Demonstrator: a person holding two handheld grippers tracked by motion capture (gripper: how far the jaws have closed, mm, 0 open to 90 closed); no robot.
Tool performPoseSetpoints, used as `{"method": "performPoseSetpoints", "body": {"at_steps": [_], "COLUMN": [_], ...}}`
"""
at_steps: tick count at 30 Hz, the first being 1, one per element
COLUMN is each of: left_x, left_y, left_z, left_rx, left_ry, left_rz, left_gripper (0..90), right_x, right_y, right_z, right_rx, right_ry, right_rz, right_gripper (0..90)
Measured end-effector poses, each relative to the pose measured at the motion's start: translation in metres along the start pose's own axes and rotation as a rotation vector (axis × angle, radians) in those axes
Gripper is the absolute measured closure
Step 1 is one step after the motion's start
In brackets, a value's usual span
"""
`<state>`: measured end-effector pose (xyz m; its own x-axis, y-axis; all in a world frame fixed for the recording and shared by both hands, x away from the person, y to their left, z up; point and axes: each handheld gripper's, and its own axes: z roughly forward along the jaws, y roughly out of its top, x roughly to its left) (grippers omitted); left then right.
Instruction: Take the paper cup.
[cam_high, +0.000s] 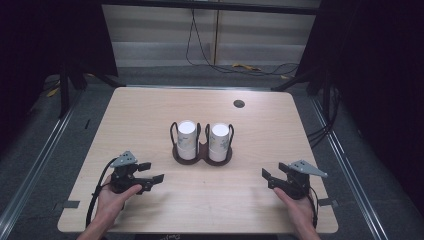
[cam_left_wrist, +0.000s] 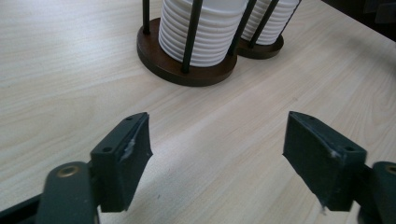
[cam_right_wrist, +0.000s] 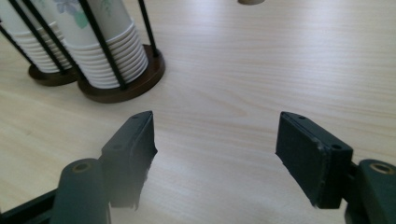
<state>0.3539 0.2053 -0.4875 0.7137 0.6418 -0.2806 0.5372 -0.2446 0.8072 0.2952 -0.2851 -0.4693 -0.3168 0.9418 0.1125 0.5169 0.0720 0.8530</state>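
Observation:
A dark wooden cup holder (cam_high: 202, 159) with black wire rods stands at the table's middle, carrying two stacks of white paper cups, a left stack (cam_high: 186, 140) and a right stack (cam_high: 220, 141). My left gripper (cam_high: 152, 171) rests near the front left, open and empty, its jaws turned toward the holder. In the left gripper view the gripper (cam_left_wrist: 217, 135) has bare wood between its jaws, with the holder base (cam_left_wrist: 159, 60) beyond. My right gripper (cam_high: 272, 172) sits at the front right, also open. In the right gripper view the gripper (cam_right_wrist: 215, 135) holds nothing, and a flower-printed stack (cam_right_wrist: 109, 51) stands ahead to the left.
A round cable hole (cam_high: 239, 103) lies in the light wood table (cam_high: 150, 110) toward the back right. Cables (cam_high: 240, 65) run across the floor behind the table. Dark curtains close off both sides, and metal rails line the floor along the table.

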Motion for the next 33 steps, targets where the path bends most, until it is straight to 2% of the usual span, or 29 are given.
{"method": "performPoseSetpoints", "body": {"at_steps": [4,6,11,17,21,22,24,28,33], "left_x": [0.000,0.000,0.000,-0.006,-0.009,-0.011,-0.015,-0.019,-0.019], "left_y": [0.002,0.003,0.006,0.014,0.021,0.024,0.025,0.028,0.040], "left_z": [0.000,0.001,0.003,0.002,0.000,-0.001,0.000,0.000,-0.002], "left_rx": [-0.005,0.007,0.019,0.005,-0.021,-0.038,-0.036,-0.035,-0.042], "left_ry": [-0.003,-0.005,-0.030,-0.030,-0.031,-0.044,-0.052,-0.063,-0.066], "left_rz": [-0.005,-0.005,-0.015,0.012,0.036,0.041,0.057,0.080,0.078], "left_gripper": [22.3,22.3,22.3,22.3,22.0,21.9,20.3,18.3,17.9], "right_x": [0.002,0.003,0.005,0.007,0.011,0.012,0.014,0.019,0.022], "right_y": [0.000,0.001,0.001,0.000,0.000,0.000,0.001,0.002,0.002], "right_z": [0.000,0.000,0.002,0.003,0.001,0.001,-0.001,-0.003,-0.002], "right_rx": [0.007,0.005,0.023,0.020,0.022,0.022,0.016,0.008,0.011], "right_ry": [0.015,0.019,0.036,0.054,0.068,0.073,0.077,0.081,0.089], "right_rz": [-0.005,-0.008,-0.011,-0.017,-0.021,-0.019,-0.016,-0.040,-0.047], "right_gripper": [29.0,29.0,29.8,29.6,30.7,30.7,30.6,30.6,30.6]}}
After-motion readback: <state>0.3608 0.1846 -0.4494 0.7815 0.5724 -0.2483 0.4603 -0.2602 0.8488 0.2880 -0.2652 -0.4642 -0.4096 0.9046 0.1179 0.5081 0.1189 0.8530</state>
